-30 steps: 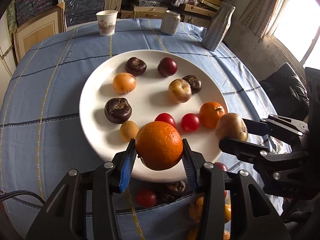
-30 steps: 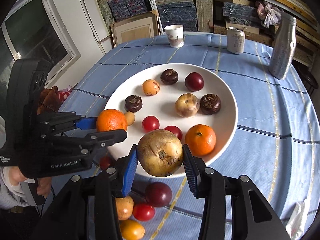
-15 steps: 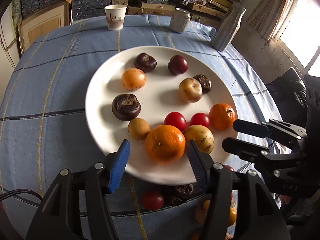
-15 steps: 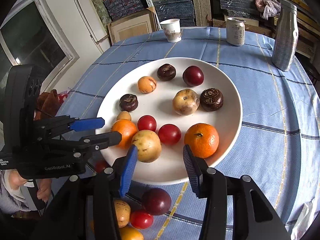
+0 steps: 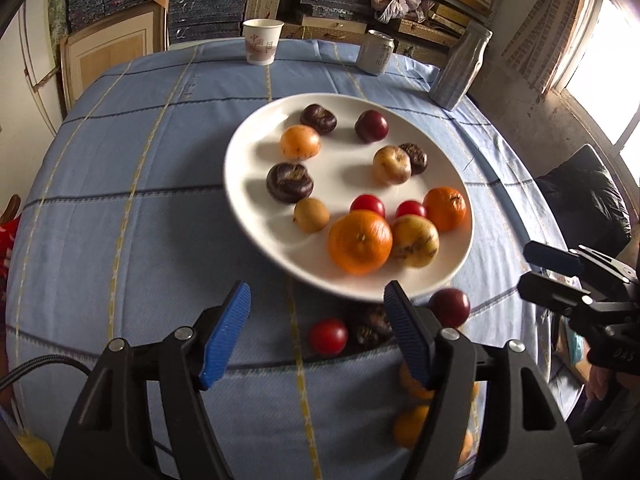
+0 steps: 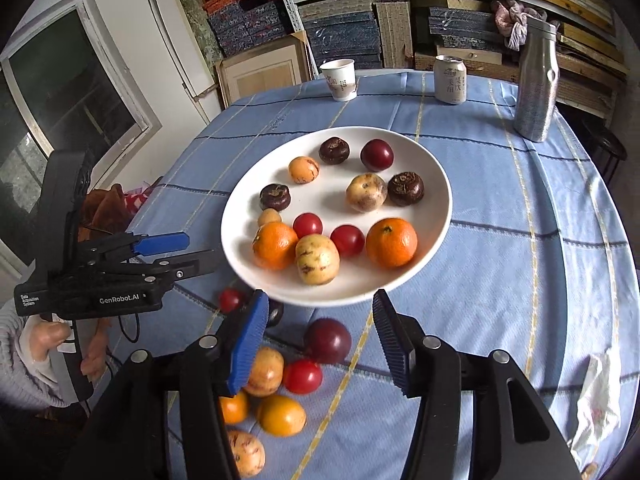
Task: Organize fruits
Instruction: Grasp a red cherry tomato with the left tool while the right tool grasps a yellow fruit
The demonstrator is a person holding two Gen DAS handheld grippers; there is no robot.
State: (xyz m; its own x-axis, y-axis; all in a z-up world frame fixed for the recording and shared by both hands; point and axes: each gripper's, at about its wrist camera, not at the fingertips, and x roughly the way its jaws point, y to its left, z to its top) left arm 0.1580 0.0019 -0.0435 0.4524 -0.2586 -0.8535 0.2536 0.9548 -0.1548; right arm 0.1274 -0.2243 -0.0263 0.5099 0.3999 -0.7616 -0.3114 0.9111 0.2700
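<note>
A white plate (image 5: pixel 248 184) (image 6: pixel 432 184) on the blue cloth holds several fruits. At its near edge a big orange (image 5: pixel 360 242) (image 6: pixel 275 245) lies against a yellow-brown fruit (image 5: pixel 415 241) (image 6: pixel 317 259). My left gripper (image 5: pixel 317 294) (image 6: pixel 180 250) hangs short of the plate's near rim. Its jaws are opening and nothing is between them. My right gripper (image 6: pixel 320 300) (image 5: pixel 540 268) is just short of the rim too, its jaws opening and empty. Loose fruits lie on the cloth under the grippers: a dark plum (image 6: pixel 327 340) (image 5: pixel 449 307), a red tomato (image 6: pixel 303 376) and several yellow and orange ones.
A paper cup (image 5: pixel 262 42), a drink can (image 5: pixel 376 52) and a silver bottle (image 5: pixel 458 68) stand at the table's far edge. A crumpled white wrapper (image 6: pixel 596 392) lies at the near right. A person's hand (image 6: pixel 44 340) grips the left tool's handle.
The left gripper let the orange go and the right one the yellow-brown fruit; both now lie on the plate's near edge. Both grippers opened and drew back from the plate.
</note>
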